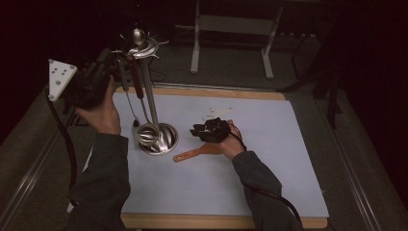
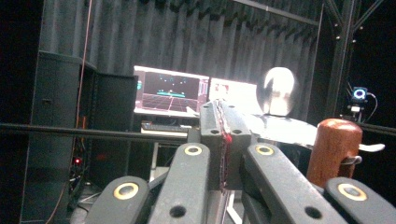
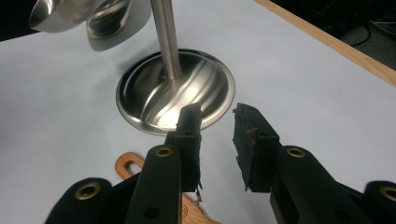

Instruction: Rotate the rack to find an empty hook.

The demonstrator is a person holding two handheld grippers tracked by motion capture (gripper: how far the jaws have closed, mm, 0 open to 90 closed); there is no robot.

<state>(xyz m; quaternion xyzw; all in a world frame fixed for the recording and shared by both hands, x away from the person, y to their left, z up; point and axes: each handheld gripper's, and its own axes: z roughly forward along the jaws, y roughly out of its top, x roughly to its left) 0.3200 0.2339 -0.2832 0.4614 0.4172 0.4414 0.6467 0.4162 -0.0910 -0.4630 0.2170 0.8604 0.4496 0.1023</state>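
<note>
Left tool [image 2: 219, 140] is clamped shut at the top ring of the tall steel utensil stand [image 1: 150, 96], apparently on a thin hanging utensil handle, among the dark-handled utensils [image 1: 137, 82]. Right tool [image 3: 217, 140] stands partly open and empty, low over the white counter [image 1: 269, 159]. Directly beneath it lies the flat wooden spatula [image 1: 195, 153], long axis running left-right, hanging hole toward the stand's round base [image 3: 175, 91]. Right hand is nearer; left forearm is raised.

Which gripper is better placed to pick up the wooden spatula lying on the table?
The right gripper: it hovers open just over the wooden spatula beside the stand's base. The left gripper is shut, up at the stand's top.
</note>
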